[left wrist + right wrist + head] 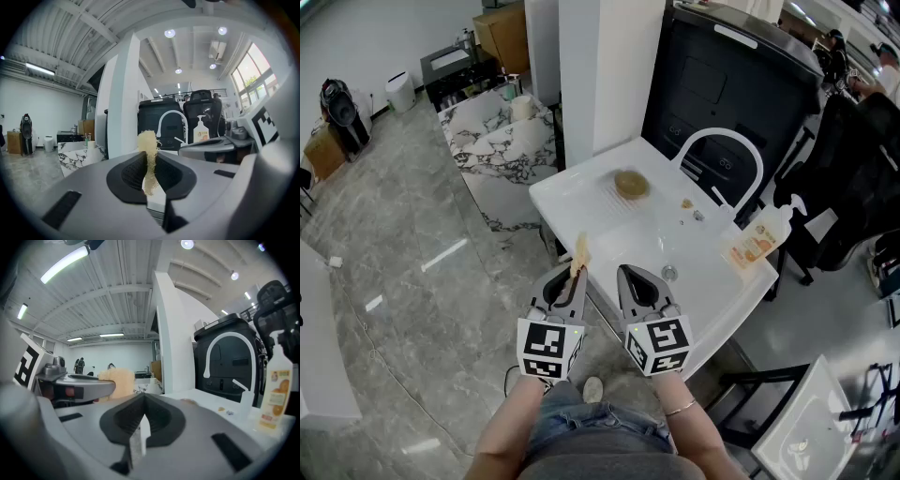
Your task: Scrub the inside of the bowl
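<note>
Setting: white desk (572,192) with a sink basin. A white arched faucet (721,132) stands at its far side and a soap bottle (755,242) at its right edge.
Bowl: small tan round bowl (631,184) on the ribbed far-left part of the desk, well apart from both grippers. Its inside is too small to read.
Left gripper: the left gripper (150,174) is clenched on a thin yellowish scrub pad (147,143). The pad stands upright out of the jaws, with a frayed top. The head view shows it at the near edge of the desk.
Right gripper: the right gripper (140,423) is clenched on nothing, with its jaws nearly meeting. It is held just beside the left one, near the person's body.
Stage, by my reading: tool in hand, scrubbing not yet begun, bowl untouched.
Risk, pad: it is pinched by a narrow strip only. Pressing it sideways against the bowl wall could drag it out of the jaws or fold it over.
Risk, bowl: nothing steadies it. A one-sided scrub could spin it or push it along the ribs toward the far-left desk edge.
Risk, reach: a wide right-hand swing could knock over the soap bottle.
</note>
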`<state>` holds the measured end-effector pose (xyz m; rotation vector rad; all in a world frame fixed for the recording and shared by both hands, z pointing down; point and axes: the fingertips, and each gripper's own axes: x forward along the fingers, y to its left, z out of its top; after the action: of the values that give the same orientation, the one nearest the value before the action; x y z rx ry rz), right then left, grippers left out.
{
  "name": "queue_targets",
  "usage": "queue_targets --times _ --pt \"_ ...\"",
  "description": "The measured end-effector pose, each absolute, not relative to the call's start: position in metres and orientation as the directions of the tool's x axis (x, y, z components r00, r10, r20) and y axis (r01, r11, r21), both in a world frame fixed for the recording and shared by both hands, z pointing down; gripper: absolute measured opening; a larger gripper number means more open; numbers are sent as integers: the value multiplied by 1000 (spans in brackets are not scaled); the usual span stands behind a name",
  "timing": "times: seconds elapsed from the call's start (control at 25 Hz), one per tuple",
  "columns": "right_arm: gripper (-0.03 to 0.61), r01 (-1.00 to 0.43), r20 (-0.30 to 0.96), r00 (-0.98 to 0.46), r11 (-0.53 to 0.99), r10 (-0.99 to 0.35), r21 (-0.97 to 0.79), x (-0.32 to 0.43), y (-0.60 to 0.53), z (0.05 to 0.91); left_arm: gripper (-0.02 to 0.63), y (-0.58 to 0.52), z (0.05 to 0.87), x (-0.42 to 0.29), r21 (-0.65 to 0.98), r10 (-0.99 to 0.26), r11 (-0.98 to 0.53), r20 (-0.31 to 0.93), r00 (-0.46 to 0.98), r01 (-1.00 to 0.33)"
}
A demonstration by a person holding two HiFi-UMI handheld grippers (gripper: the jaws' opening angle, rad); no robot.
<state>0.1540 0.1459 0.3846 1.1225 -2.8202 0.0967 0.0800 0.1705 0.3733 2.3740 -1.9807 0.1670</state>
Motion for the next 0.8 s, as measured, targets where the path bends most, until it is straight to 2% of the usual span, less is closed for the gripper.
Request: queue_targets --times 0.8 --pt "11 -639 3 -769 768 -639 -50 153 157 369 44 177 384 69 -34 -976 -158 157 151 -987"
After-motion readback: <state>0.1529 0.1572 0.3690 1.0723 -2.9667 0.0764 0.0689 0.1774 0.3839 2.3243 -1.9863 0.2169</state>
